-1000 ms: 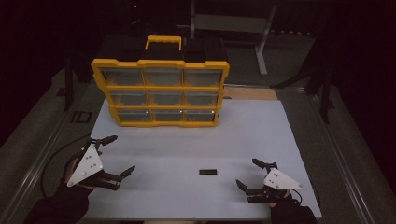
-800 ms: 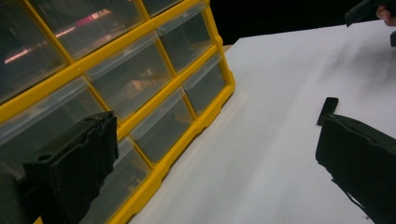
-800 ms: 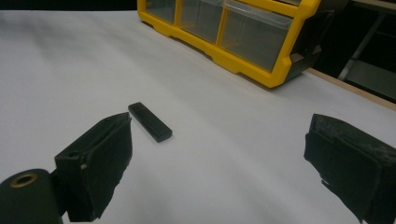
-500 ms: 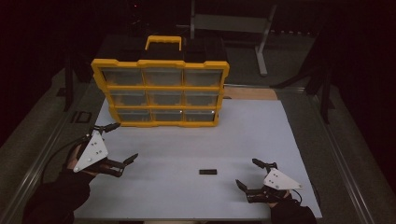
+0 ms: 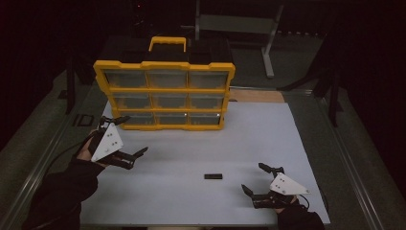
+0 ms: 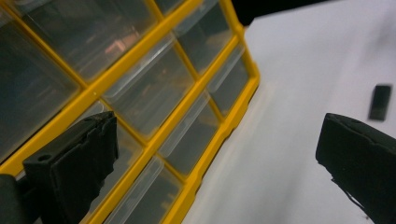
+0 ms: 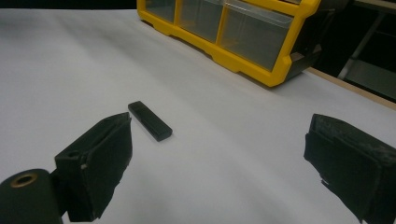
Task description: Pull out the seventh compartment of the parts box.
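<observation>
Yellow-framed drawer organiser [image 5: 165,93], upright at white mat's [image 5: 201,201] far-left edge: likely rigid, bulky, slick-drawered; grip by frame; left gripper [image 5: 125,139] beside it, jaws apart; right gripper [image 5: 253,178] agape

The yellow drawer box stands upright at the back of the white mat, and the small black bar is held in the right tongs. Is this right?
Not quite. The small black bar lies free on the white mat, apart from the open right tongs, as the high view shows. The yellow drawer box does stand upright at the back.
</observation>
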Demonstrator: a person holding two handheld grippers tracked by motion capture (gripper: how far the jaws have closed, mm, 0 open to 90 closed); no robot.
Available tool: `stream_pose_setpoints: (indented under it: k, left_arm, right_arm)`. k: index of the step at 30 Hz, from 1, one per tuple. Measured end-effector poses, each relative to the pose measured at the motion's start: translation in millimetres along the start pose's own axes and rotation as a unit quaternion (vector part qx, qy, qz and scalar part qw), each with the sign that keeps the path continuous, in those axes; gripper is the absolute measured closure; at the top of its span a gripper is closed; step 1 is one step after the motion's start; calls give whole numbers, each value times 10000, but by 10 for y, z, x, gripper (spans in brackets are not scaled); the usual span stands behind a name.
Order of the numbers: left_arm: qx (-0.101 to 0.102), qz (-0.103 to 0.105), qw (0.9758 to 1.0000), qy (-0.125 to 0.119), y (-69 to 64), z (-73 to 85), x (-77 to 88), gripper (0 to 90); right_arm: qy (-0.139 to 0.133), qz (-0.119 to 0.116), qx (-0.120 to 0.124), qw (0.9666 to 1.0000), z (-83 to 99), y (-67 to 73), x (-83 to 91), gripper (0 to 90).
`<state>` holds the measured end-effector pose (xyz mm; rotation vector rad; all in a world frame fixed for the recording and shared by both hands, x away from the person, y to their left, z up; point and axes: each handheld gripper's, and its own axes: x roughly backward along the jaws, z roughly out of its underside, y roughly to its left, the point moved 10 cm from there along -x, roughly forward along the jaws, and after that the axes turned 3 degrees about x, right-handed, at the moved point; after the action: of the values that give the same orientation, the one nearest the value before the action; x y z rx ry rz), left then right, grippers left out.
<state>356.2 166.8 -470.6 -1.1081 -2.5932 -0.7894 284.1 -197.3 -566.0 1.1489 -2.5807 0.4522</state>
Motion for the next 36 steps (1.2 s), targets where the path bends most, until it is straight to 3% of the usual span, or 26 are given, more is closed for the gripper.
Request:
stream_pose_setpoints:
  k: [2, 7, 11, 15, 22, 27, 30, 32, 36]
  left_arm:
    - [-80, 43, 9999, 62, 9, 4, -44, 0]
    - [-168, -101, 9998, 48, 91, 10, -173, 0]
    - [-392, -240, 9988, 155, 147, 85, -276, 0]
    - [-572, -217, 9978, 272, 159, 169, -362, 0]
    - [-1068, -343, 9919, 591, 175, 306, -516, 0]
    - [-1259, -420, 9881, 777, 202, 392, -598, 4]
    - [-1312, -441, 9870, 819, 217, 417, -621, 7]
    - [-1478, -482, 9842, 849, 228, 455, -656, 21]
    - [-1627, -470, 9815, 889, 226, 500, -716, 49]
  right_arm:
    - [-4, -5, 10, 10000, 0, 2, -1, 77]
    - [-17, -13, 51, 10000, -1, -2, 2, 77]
    - [-21, -15, 51, 10000, -1, 0, 5, 77]
    - [-14, -26, 41, 10000, 5, 2, 1, 77]
    - [20, -6, 17, 10000, 19, -2, -3, 78]
    - [29, -6, 12, 10000, 19, 1, -4, 78]
    - [18, -8, 17, 10000, 18, 1, -3, 78]
    - [28, -7, 0, 10000, 23, -3, -1, 78]
    - [36, -7, 3, 10000, 26, 0, -4, 78]
